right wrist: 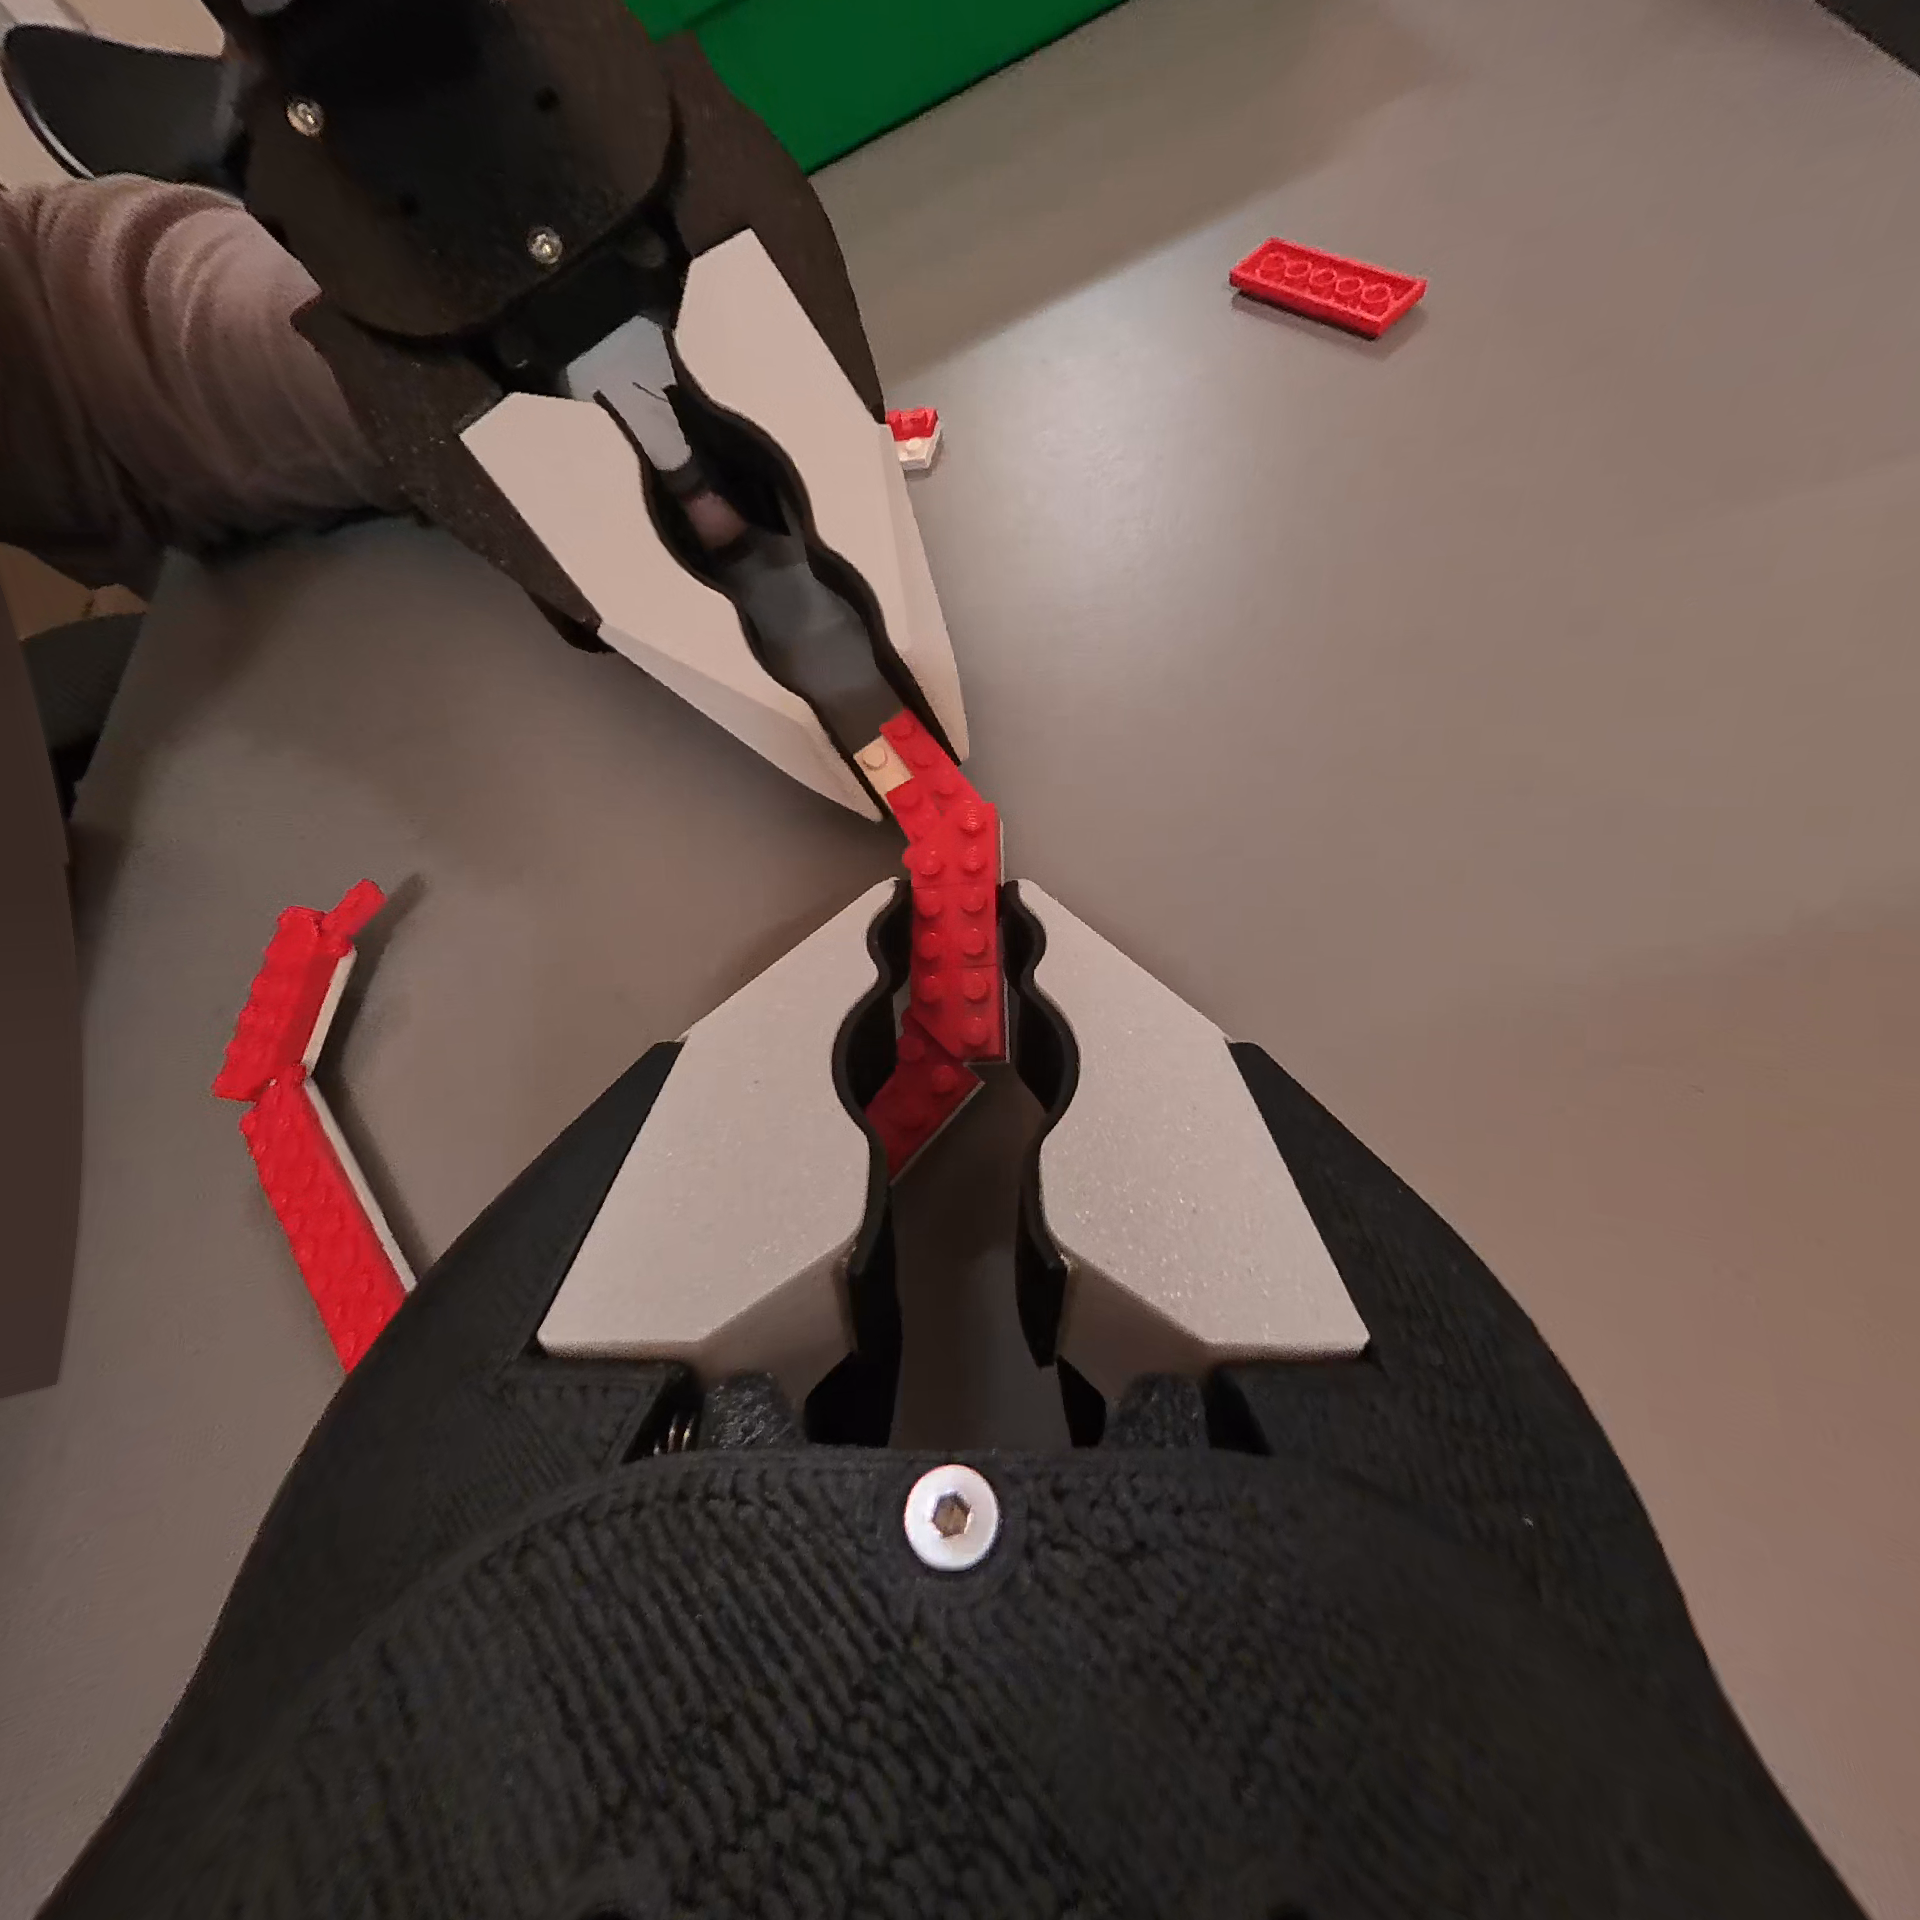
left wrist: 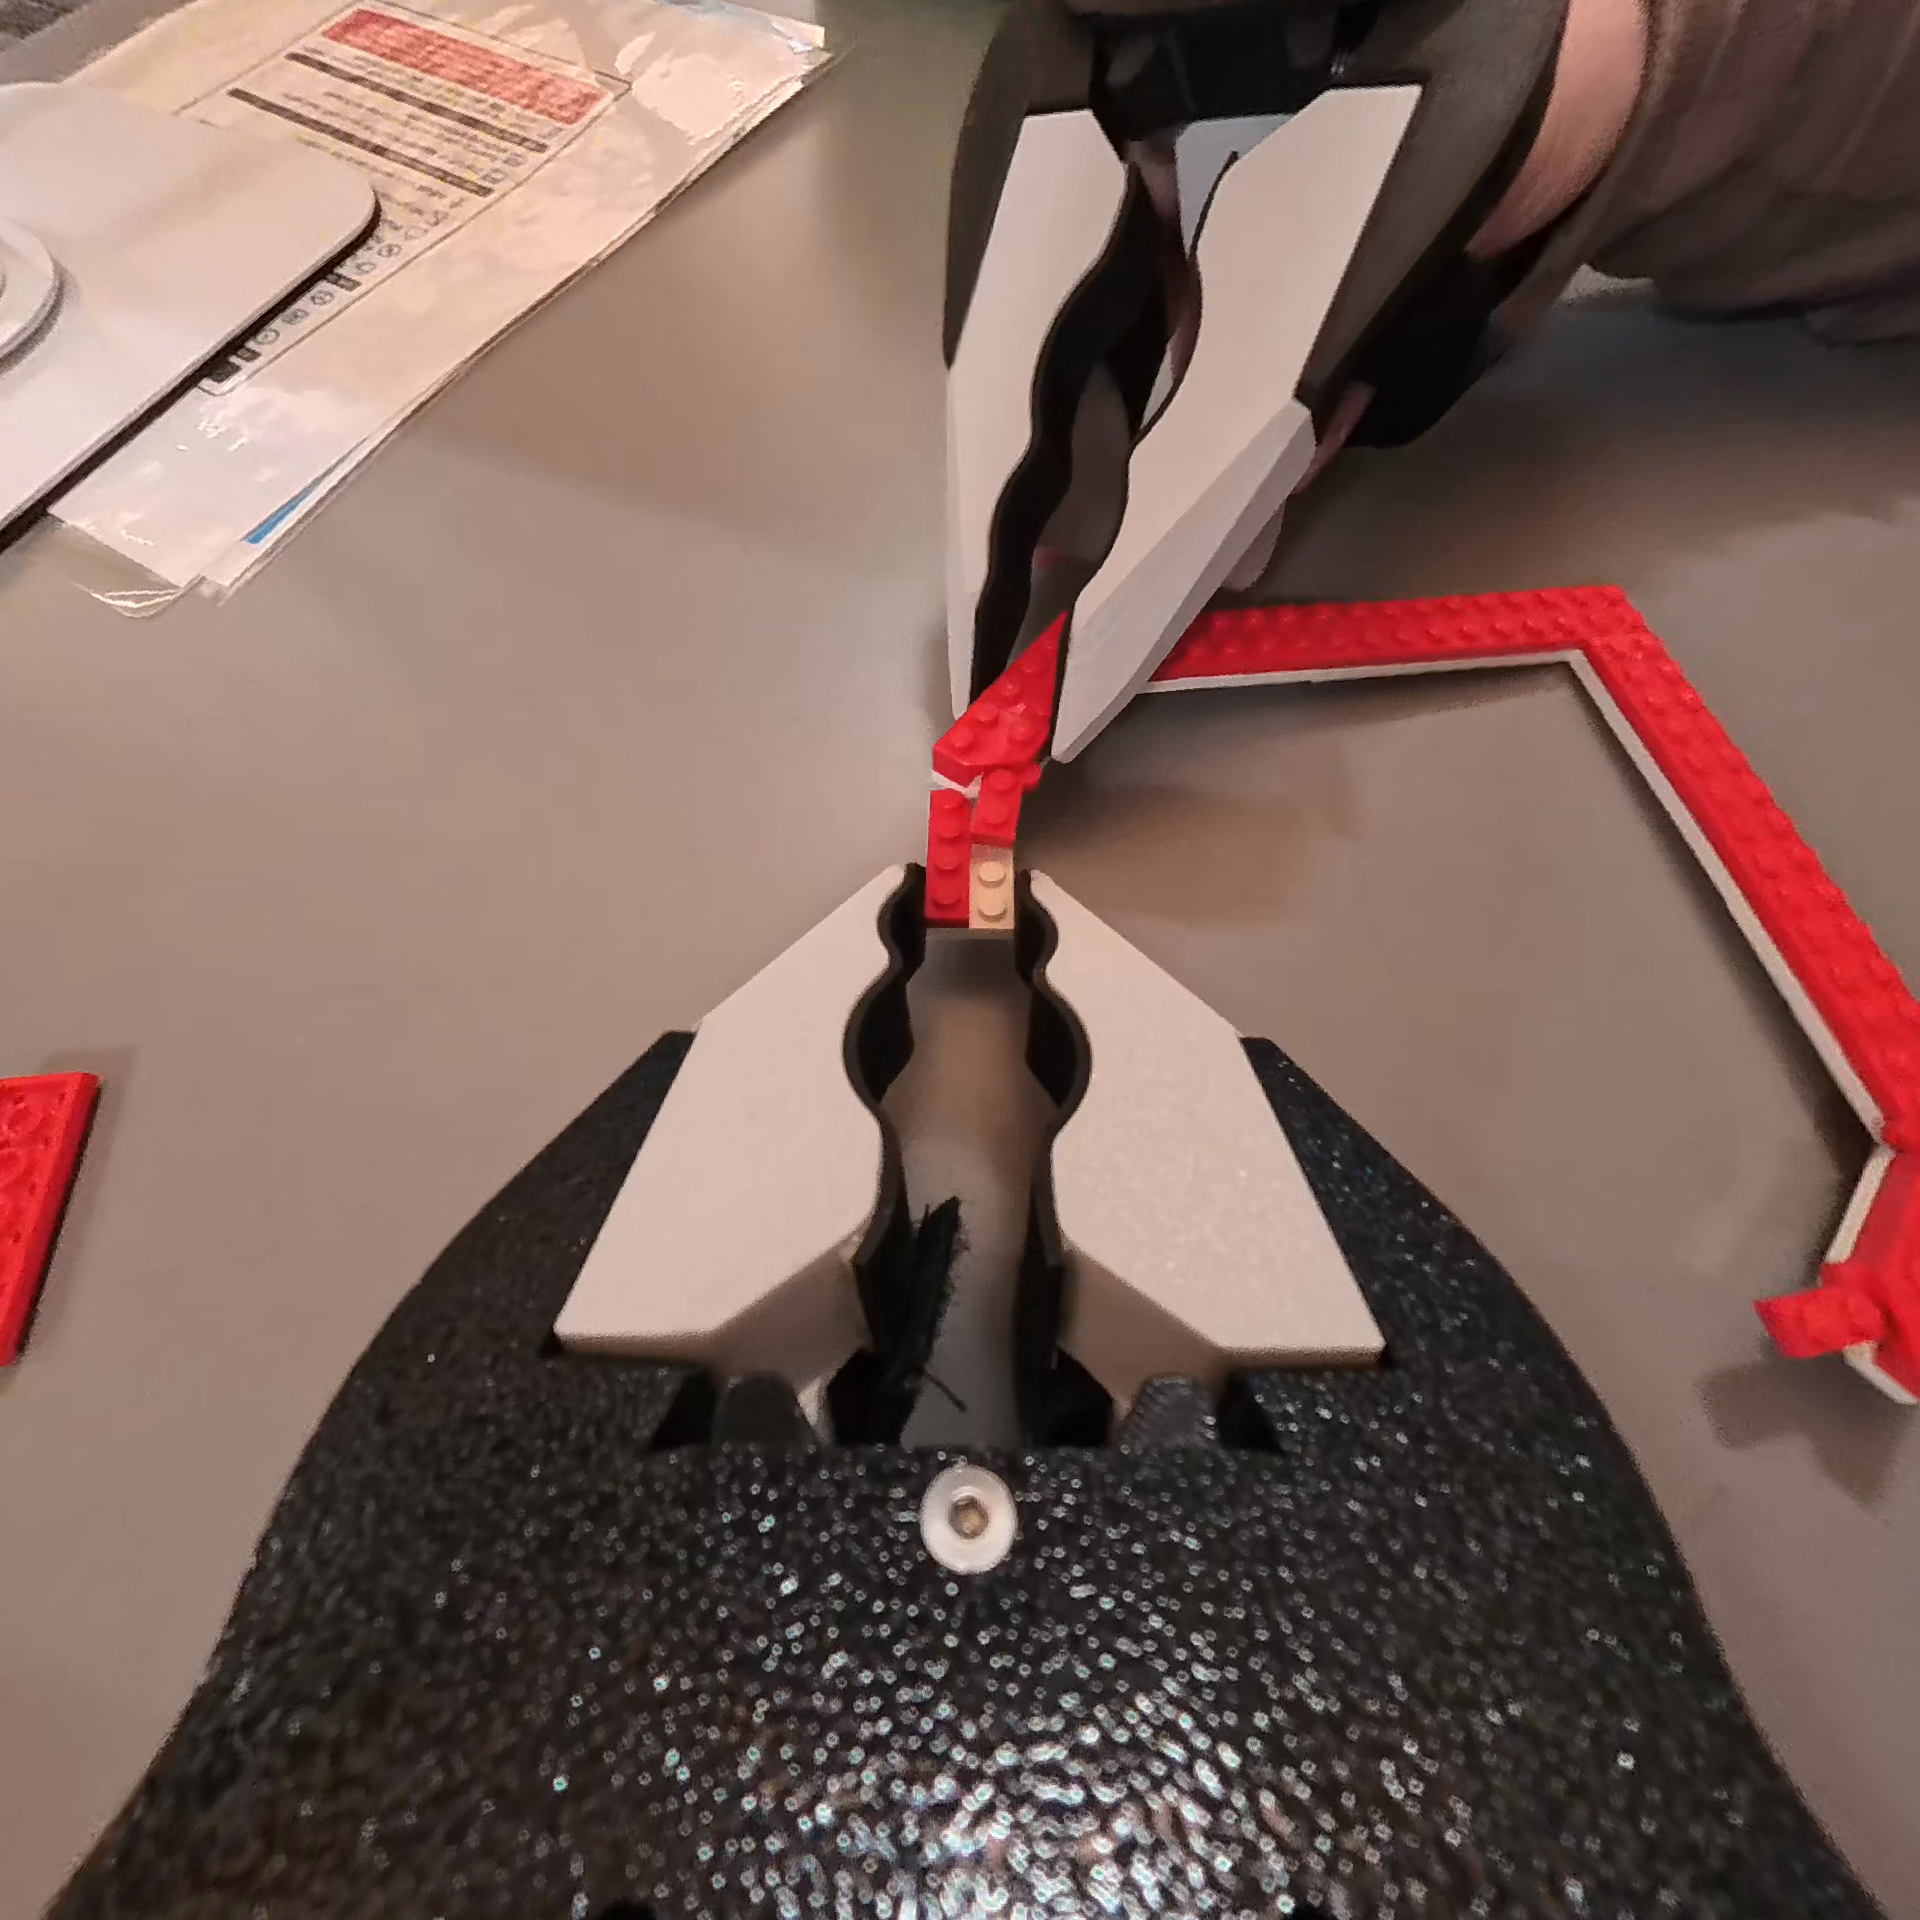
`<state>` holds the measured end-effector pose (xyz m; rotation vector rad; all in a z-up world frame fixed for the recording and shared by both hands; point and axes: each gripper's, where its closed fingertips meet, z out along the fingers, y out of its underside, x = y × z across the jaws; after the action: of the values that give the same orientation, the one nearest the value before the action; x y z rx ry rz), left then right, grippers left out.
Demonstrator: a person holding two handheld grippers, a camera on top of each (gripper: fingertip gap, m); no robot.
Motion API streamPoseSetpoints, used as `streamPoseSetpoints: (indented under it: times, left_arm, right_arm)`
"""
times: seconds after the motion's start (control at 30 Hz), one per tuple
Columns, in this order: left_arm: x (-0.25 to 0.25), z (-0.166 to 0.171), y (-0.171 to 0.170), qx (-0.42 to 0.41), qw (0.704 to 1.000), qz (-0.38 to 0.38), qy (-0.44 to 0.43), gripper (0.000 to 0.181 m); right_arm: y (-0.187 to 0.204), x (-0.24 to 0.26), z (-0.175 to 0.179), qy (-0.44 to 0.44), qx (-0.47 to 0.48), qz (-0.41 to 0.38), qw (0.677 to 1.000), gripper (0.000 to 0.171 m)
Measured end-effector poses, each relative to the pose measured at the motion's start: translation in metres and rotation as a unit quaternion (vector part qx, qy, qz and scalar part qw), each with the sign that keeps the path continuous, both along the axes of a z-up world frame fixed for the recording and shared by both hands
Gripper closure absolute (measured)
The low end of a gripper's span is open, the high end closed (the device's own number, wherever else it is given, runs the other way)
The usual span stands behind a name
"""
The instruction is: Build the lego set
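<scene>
A small red plate assembly (left wrist: pixel 997 805) with a tan piece (left wrist: pixel 992 891) at one end is held above the grey table between both grippers. My left gripper (left wrist: pixel 971 878) is shut on the tan and red end. My right gripper (left wrist: pixel 1013 727) comes in from the far side and is shut on the other end. In the right wrist view the assembly (right wrist: pixel 961 935) runs down between my right gripper (right wrist: pixel 956 883) fingers, with the left gripper (right wrist: pixel 916 779) clamped on its far tip. A large angled red frame with white underside (left wrist: pixel 1714 790) lies on the table to the right.
A flat red plate (right wrist: pixel 1328 286) lies apart on the table, also at the left edge (left wrist: pixel 31 1195). A small red and white piece (right wrist: pixel 914 436) sits behind the left gripper. Plastic bags with printed sheets (left wrist: pixel 364 208) lie far left. A green object (right wrist: pixel 862 62) stands at the back. The tips of both grippers are at nearly the same place.
</scene>
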<state>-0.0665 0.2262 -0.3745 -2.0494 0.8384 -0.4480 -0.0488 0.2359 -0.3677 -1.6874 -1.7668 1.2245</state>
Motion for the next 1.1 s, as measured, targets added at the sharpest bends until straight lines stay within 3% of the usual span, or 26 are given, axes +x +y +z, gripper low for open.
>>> streamPoseSetpoints:
  times: [0.83,1.1]
  left_arm:
    - [0.005,0.002,-0.002,0.000,1.000,-0.029,-0.008,0.166]
    - [0.009,0.002,-0.004,0.006,0.999,-0.046,-0.004,0.166]
  right_arm:
    - [-0.003,0.003,-0.004,-0.010,0.008,0.015,1.000,0.153]
    - [-0.013,0.007,-0.002,-0.012,-0.044,0.053,0.998,0.138]
